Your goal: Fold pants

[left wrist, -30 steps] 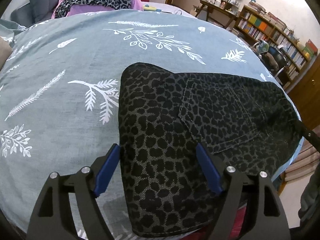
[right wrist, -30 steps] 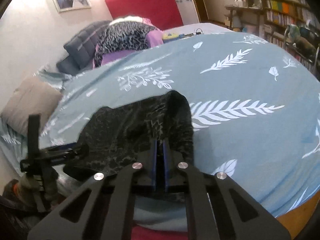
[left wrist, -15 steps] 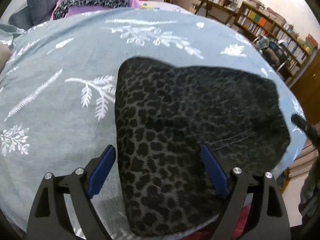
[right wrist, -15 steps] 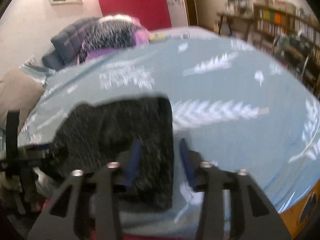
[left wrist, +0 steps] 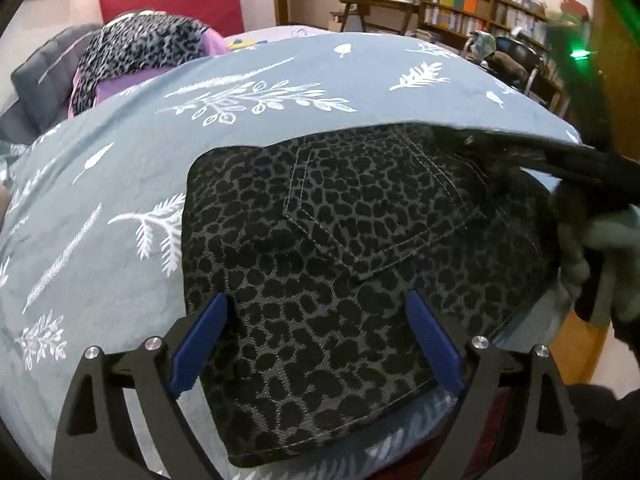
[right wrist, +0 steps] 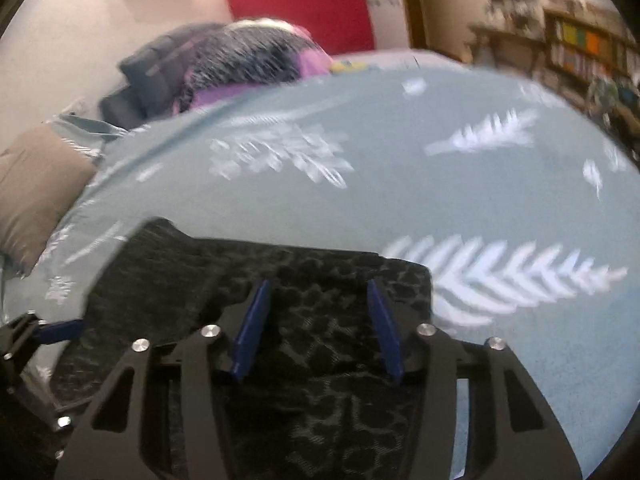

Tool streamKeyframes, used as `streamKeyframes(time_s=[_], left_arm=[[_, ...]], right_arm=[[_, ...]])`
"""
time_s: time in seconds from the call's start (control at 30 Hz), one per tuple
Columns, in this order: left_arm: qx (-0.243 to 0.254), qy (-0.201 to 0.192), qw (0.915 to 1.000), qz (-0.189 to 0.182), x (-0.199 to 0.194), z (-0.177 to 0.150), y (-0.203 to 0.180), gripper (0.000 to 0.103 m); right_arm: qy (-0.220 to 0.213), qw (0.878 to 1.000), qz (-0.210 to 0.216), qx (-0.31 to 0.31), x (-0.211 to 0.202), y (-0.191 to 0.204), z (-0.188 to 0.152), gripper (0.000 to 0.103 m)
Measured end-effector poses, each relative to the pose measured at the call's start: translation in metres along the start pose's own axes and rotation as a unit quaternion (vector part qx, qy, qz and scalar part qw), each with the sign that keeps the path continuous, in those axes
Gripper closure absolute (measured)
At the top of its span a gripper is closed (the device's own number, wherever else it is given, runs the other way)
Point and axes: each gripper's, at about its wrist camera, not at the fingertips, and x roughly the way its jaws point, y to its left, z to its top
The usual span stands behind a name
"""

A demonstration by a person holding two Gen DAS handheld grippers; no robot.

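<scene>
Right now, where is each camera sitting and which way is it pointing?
Left wrist: on the left tool, looking down along its opening blue fingers at the folded leopard pants; the right tool and a gloved hand show at right.
Right wrist: on the right tool, over the same pants; the left tool shows at left.
Both share the pants, leaf-print bedspread and bookshelves.

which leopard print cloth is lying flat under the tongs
The dark folded pants on the near bedspread, back pocket showing. The lighter leopard cloth is heaped at the far end.
</scene>
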Motion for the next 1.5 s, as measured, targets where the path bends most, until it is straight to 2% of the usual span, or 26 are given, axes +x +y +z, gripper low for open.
streamKeyframes(time_s=[0.1,0.3,0.57,0.8,0.97,1.07,1.17,1.5], left_arm=[[0.012,-0.006,0.9999,0.005,0.009,-0.002,-0.004,0.009],[0.000,0.000,1.0000,0.001,0.016,-0.001,0.001,0.007],[-0.029,0.012,0.9995,0.005,0.003,0.000,0.014,0.007],[-0.042,0.017,0.9981,0.041,-0.003,0.004,0.025,0.007],[-0.045,0.029,0.9975,0.046,-0.001,0.002,0.024,0.007],[-0.048,0.033,0.9973,0.044,0.000,-0.001,0.026,0.007],[-0.048,0.038,0.9971,0.044,0.002,-0.002,0.027,0.007],[-0.049,0.042,0.9969,0.044,0.003,-0.003,0.026,0.007]], right_arm=[[0.001,0.999,0.023,0.032,0.009,-0.017,-0.007,0.052],[0.004,1.000,0.014,0.022,0.006,-0.013,-0.005,0.052],[-0.042,0.999,0.003,0.010,-0.062,-0.001,-0.016,0.051],[-0.035,0.999,-0.017,-0.019,-0.096,0.009,-0.051,0.051],[-0.005,0.998,-0.039,-0.041,-0.088,0.009,-0.074,0.051],[0.018,0.999,-0.034,-0.021,-0.073,-0.001,-0.084,0.050],[0.018,1.000,-0.024,0.003,-0.068,-0.008,-0.090,0.047],[0.025,0.999,-0.014,0.020,-0.064,-0.016,-0.091,0.043]])
